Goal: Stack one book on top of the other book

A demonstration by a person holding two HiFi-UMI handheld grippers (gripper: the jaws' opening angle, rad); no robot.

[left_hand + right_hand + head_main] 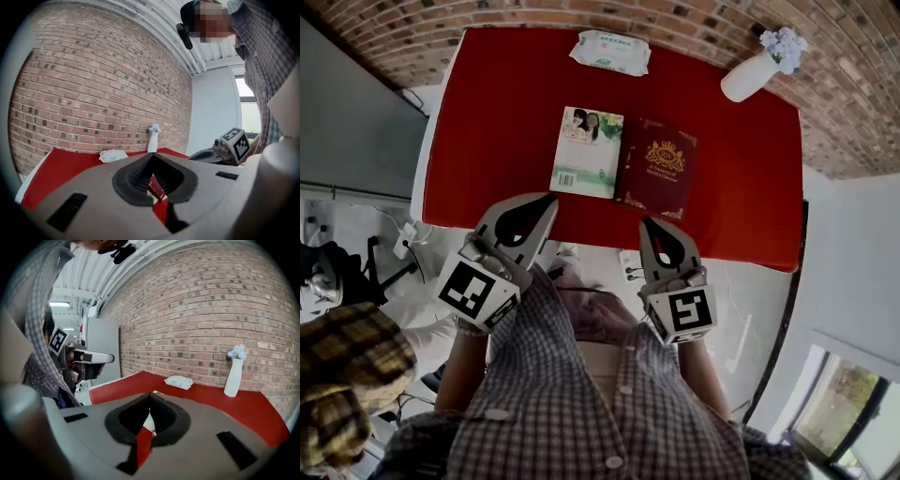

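Two books lie side by side on the red table [497,122]: a pale green book [588,151] on the left and a dark red book with a gold crest [657,168] touching its right edge. My left gripper [550,199] is shut and empty, its tip at the table's near edge just short of the green book. My right gripper [647,223] is also shut and empty, near the dark red book's front edge. In the left gripper view a strip of the dark red book [155,188] shows through the shut jaws of the left gripper [152,157]. The right gripper [150,397] shows its jaws closed.
A white wipes packet [610,51] lies at the table's far edge, and a white vase with pale flowers [757,67] stands at the far right corner. A brick wall [103,93] runs behind the table. A person in a checked shirt [609,403] holds both grippers.
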